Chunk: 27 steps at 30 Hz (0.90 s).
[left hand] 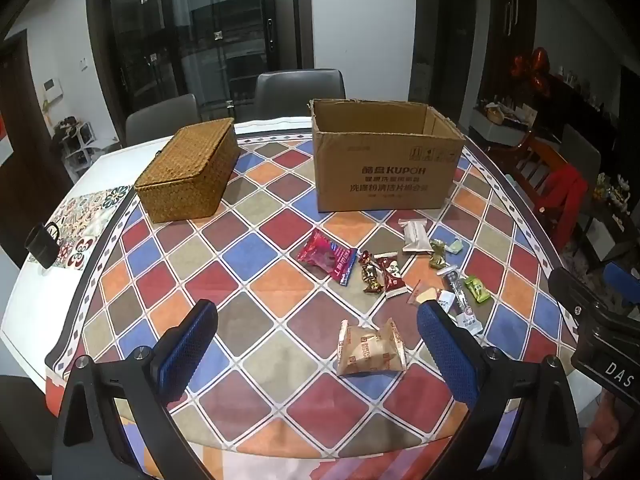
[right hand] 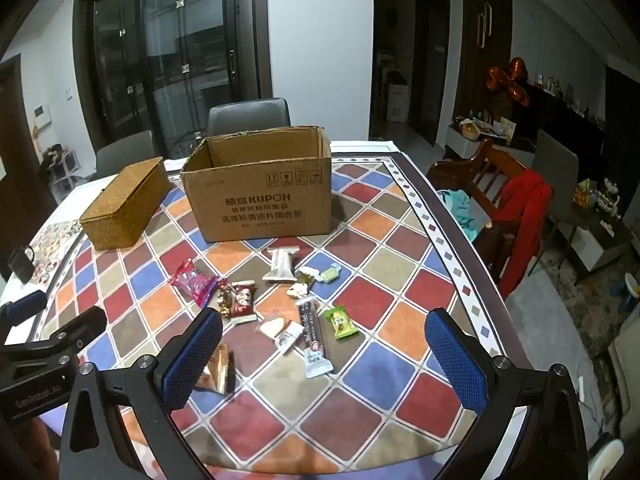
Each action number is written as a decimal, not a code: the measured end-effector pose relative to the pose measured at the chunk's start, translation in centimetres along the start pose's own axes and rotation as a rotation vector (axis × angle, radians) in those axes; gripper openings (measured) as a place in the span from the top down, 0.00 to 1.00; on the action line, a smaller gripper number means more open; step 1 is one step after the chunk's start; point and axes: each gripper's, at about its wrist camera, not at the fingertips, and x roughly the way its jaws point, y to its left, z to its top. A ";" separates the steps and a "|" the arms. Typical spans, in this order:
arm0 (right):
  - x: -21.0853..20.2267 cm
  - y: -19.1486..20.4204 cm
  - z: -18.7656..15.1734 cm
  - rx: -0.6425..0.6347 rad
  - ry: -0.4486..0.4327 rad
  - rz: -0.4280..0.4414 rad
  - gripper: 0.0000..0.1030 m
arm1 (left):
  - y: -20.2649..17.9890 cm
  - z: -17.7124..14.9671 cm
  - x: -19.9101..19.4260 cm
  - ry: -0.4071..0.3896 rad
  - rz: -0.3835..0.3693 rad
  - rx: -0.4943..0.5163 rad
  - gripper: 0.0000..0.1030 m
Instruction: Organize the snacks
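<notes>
Both grippers hang above the patterned tablecloth (left hand: 256,256) with nothing between their pads: the left gripper (left hand: 318,344) stands at full spread, and the right gripper (right hand: 324,354) likewise, jaws wide and empty. The snacks lie loose in a scatter in front of the open cardboard box (right hand: 260,200), with the closed wicker basket (left hand: 188,168) to the box's left. Risk assessment: the wrappers are thin, flat and glossy — a pad closing from a slant could skid over one or push it into its neighbours rather than lift it. The crowded middle of the scatter invites a double pick, notably where the dark stick packet (right hand: 314,336) touches the small white sachet (right hand: 288,336). The two tools sit close together, so a reach across the scatter by one could foul the other. Position relative to fingers: the tan pastry packet (left hand: 370,350) lies on the cloth between the left fingers, nearer the right-hand pad; in the right wrist view the same packet is half hidden behind the left-hand pad (right hand: 192,360). The green candy (right hand: 340,322) lies ahead of the right gripper, inside its span.
</notes>
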 end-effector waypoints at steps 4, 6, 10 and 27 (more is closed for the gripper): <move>0.1 -0.1 0.0 0.002 0.000 0.001 0.00 | -0.1 -0.1 0.2 0.000 -0.002 0.002 0.01; 0.1 -0.2 0.0 0.002 -0.001 0.000 0.00 | -0.1 -0.1 0.3 0.001 -0.003 0.001 0.01; 0.2 -0.3 0.1 0.007 0.004 0.006 0.00 | -0.1 -0.1 0.3 -0.001 -0.002 0.002 0.01; -0.1 -0.6 0.0 0.011 -0.005 0.007 0.00 | -0.6 -0.1 0.4 -0.010 -0.004 0.008 0.01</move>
